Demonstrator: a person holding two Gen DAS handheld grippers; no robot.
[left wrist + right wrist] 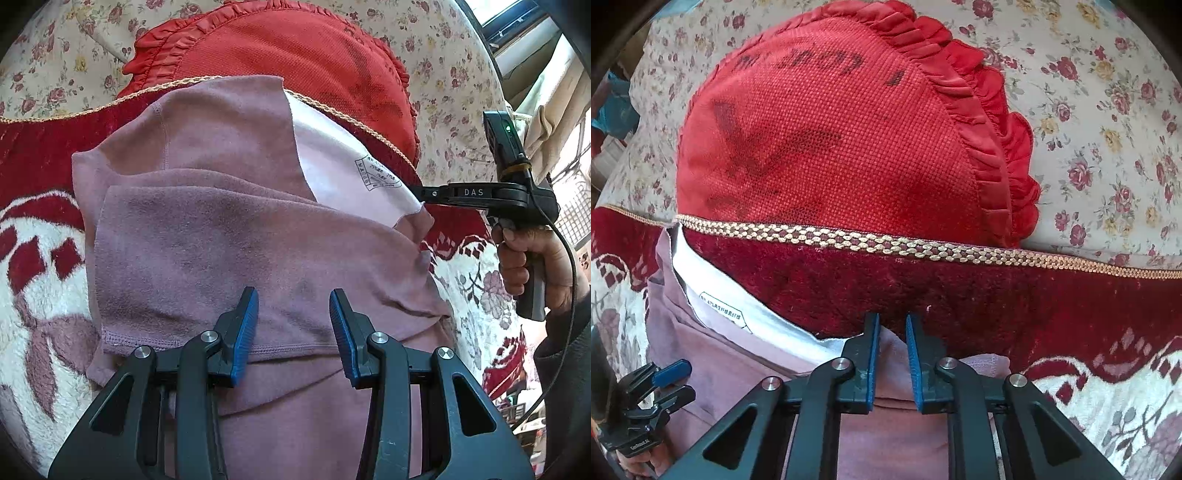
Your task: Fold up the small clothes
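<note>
left tool (pixel 293 308): we've got it wide open over the mauve top (pixel 221 229)
right tool (pixel 892 328): jaws narrowly apart, we're pinching nothing, at the top's edge

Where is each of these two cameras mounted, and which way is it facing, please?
Left wrist: rides the left gripper, jaws open over the mauve garment; the right gripper at its edge and the person's right hand show.
Right wrist: rides the right gripper, its fingers apart over the garment's edge, facing the red frilled cushion; the left gripper shows at lower left.
Shared: garment, printed label, cushion, red patterned blanket.
</note>
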